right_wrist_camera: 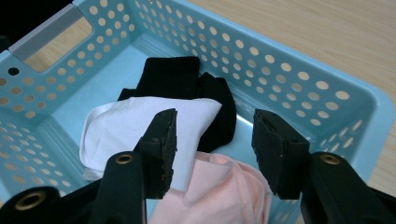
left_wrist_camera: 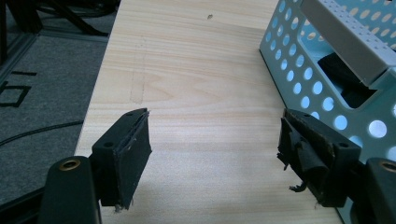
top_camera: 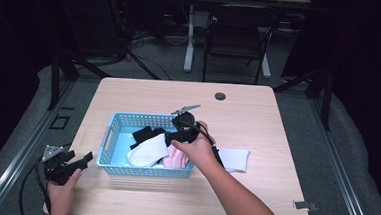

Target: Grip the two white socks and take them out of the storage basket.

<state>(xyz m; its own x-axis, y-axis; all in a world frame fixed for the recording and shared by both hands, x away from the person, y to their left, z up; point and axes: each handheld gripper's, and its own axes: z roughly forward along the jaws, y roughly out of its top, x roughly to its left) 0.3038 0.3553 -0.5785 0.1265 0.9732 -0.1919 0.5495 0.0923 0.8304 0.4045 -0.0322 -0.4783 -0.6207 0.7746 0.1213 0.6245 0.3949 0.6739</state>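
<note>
The right gripper [right_wrist_camera: 215,149] hangs over the right half of the blue basket [right_wrist_camera: 327,79] with its jaws apart and nothing between them; in the right gripper view the white sock [right_wrist_camera: 121,126] lies just under the one jaw, the pink sock [right_wrist_camera: 219,196] sits below the gap, and the black sock [right_wrist_camera: 187,79] lies beyond both, partly covered by the white one. None of the three is pinched, and whether a jaw touches the cloth cannot be told. In the high view the right gripper [top_camera: 179,132] is held by the person's right hand [top_camera: 198,150] over the basket's right end, with the white sock [top_camera: 148,152] in the middle of the basket [top_camera: 107,137], the black sock [top_camera: 144,133] on its far side and the pink sock [top_camera: 175,159] at the near right corner. Just right of the basket, on the worktop [top_camera: 248,116], lies another white sock [top_camera: 234,159], flat and apart from the gripper. The left gripper [left_wrist_camera: 215,158] also has its jaws wide open and empty, above bare worktop [left_wrist_camera: 196,84], with the basket's perforated wall [left_wrist_camera: 299,70] close on its right. In the high view the left gripper [top_camera: 67,162] sits at the near left edge of the worktop, held by the left hand [top_camera: 63,192], left of the basket and clear of it.
</note>
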